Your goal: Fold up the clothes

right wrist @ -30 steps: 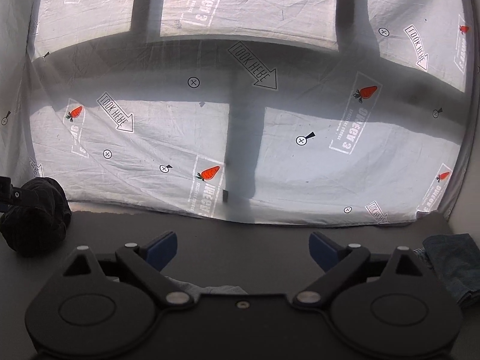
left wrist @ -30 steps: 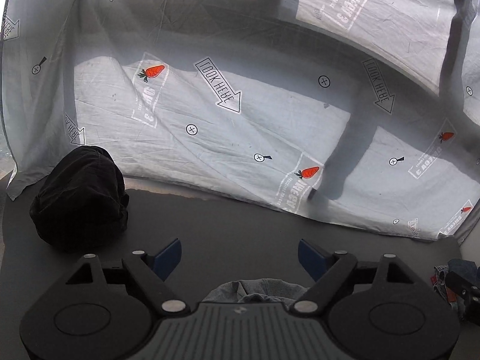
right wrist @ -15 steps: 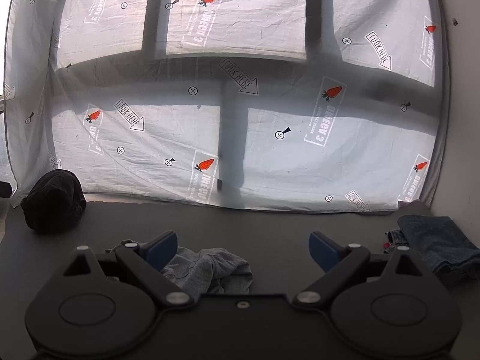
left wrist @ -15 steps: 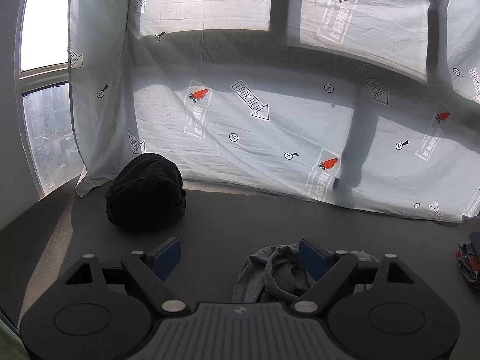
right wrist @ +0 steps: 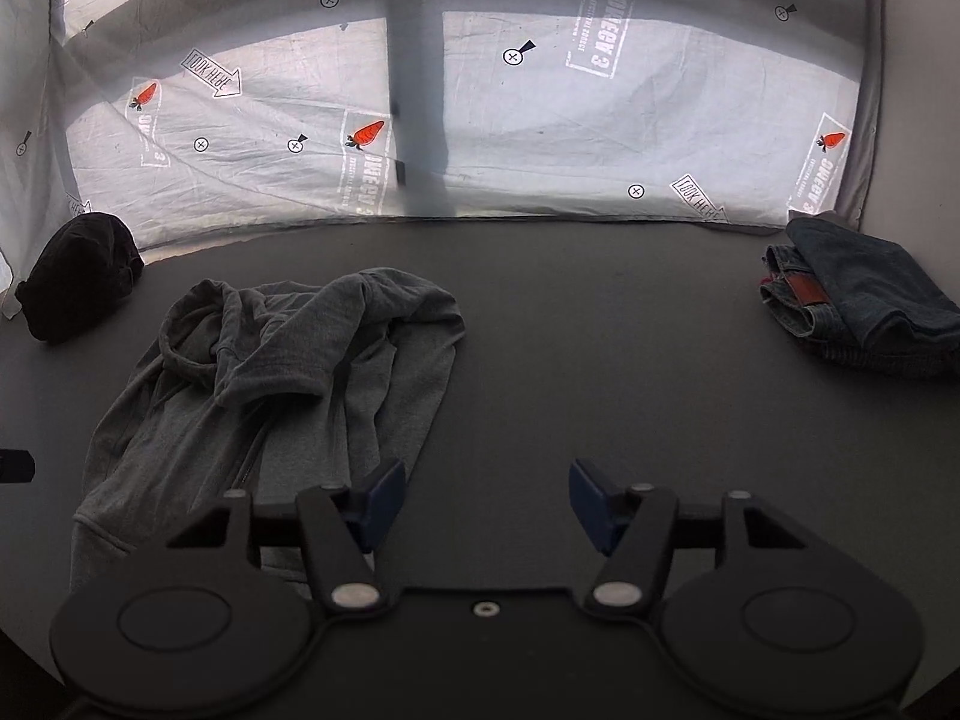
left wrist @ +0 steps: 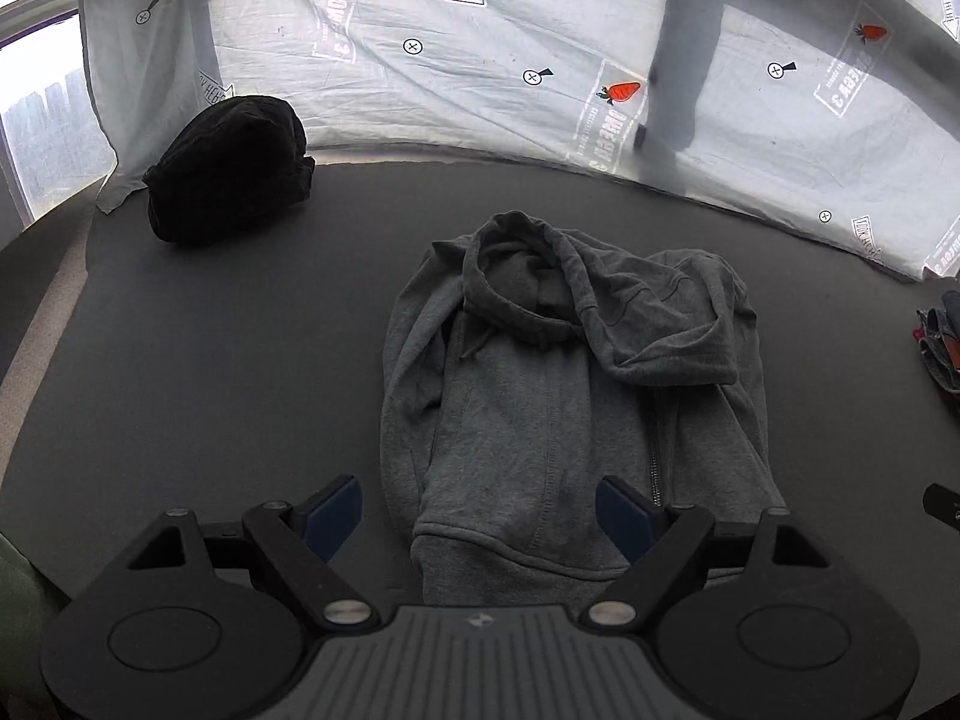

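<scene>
A rumpled grey zip-front hooded sweatshirt (left wrist: 576, 396) lies on the dark grey tabletop (left wrist: 240, 372), hood end toward the far side, hem toward the cameras, with 1 sleeve folded across its chest. The left gripper (left wrist: 480, 510) hovers just above the hem, its 2 blue-padded fingers spread wide and holding nothing; the hem's left half sits in the gap between them, and the right finger overlaps the zip line. The right gripper (right wrist: 487, 501) is likewise wide open and empty, over bare tabletop just beside the sweatshirt's right edge; its left finger overlaps that edge. A black bundled garment (left wrist: 231, 171) rests at the far left, folded blue denim jeans (right wrist: 864, 294) at the far right, both well apart from the sweatshirt. A white printed sheet (right wrist: 540, 120) hangs behind the table.
</scene>
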The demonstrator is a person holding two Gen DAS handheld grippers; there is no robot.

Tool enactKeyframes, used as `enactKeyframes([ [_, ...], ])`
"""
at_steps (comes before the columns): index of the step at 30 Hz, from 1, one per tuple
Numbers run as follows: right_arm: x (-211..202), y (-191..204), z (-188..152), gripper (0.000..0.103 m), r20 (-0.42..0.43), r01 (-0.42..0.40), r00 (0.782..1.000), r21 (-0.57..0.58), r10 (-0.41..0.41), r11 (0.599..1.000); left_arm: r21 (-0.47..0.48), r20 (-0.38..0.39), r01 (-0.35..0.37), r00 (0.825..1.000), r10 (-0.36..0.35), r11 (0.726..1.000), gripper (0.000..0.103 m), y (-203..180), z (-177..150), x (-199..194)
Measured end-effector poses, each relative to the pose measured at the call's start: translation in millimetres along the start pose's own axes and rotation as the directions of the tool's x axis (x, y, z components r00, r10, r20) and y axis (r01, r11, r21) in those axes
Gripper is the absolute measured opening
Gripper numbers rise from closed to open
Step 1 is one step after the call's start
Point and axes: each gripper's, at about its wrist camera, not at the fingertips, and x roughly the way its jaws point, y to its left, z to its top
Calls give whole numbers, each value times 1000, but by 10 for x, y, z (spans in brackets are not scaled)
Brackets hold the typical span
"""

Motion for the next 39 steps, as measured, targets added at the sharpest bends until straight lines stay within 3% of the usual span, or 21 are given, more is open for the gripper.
enactKeyframes([
  [2, 240, 37, -133, 45, -65, 23, 998, 32, -21, 999, 58, 13, 33, 999, -34, 998, 82, -225, 25, 192],
  [6, 656, 178, -353, 40, -152, 66, 987, 83, -52, 994, 198, -30, 148, 989, -145, 969, 78, -644, 228, 638],
  [9, 812, 282, -448, 39, -186, 119, 978, 138, -92, 983, 251, -129, 289, 956, -264, 924, 78, -985, 255, 925],
  [11, 834, 291, -496, 39, -202, 146, 974, 188, -107, 971, 292, -208, 374, 923, -323, 880, 79, -1231, 209, 1105],
  [15, 783, 333, -586, 40, -231, 227, 955, 168, -186, 959, 377, -268, 266, 948, -170, 887, 80, -1673, -15, 1478],
  [16, 758, 337, -602, 40, -234, 234, 953, 165, -192, 958, 378, -254, 263, 952, -174, 888, 78, -1671, -40, 1502],
  [17, 732, 341, -616, 40, -236, 235, 952, 166, -193, 958, 379, -239, 260, 955, -177, 888, 72, -1668, -65, 1527],
  [18, 689, 344, -622, 40, -240, 233, 952, 174, -188, 957, 378, -228, 257, 957, -180, 889, 49, -1639, -59, 1519],
  [19, 666, 349, -626, 42, -242, 230, 953, 179, -184, 957, 371, -234, 271, 953, -193, 888, 36, -1577, -30, 1509],
  [21, 614, 391, -631, 43, -239, 207, 958, 194, -158, 959, 356, -246, 298, 944, -219, 886, 19, -1453, 27, 1487],
  [24, 580, 455, -616, 44, -231, 161, 967, 207, -111, 965, 344, -264, 318, 936, -234, 883, 16, -1230, 90, 1469],
  [27, 627, 540, -556, 45, -220, 85, 975, 212, -37, 974, 276, -295, 322, 925, -238, 906, 16, -966, 201, 1467],
  [31, 746, 676, -494, 60, -220, -24, 973, 207, 70, 978, 190, -327, 326, 910, -254, 926, 16, -769, 280, 1541],
  [33, 897, 770, -506, 54, -266, -28, 961, 173, 74, 984, 182, -333, 330, 907, -258, 926, 16, -774, 287, 1558],
  [36, 994, 779, -495, 37, -272, -60, 956, 186, 110, 981, 209, -318, 322, 915, -247, 923, 16, -810, 266, 1532],
  [37, 985, 762, -479, 10, -263, -74, 957, 196, 125, 978, 208, -315, 318, 917, -244, 925, 16, -819, 264, 1523],
  [38, 950, 739, -459, 3, -243, -72, 963, 200, 121, 977, 208, -312, 314, 919, -242, 926, 16, -828, 263, 1515],
  [39, 913, 725, -437, 3, -231, -66, 967, 186, 109, 980, 201, -312, 310, 920, -239, 929, 16, -839, 266, 1513],
])
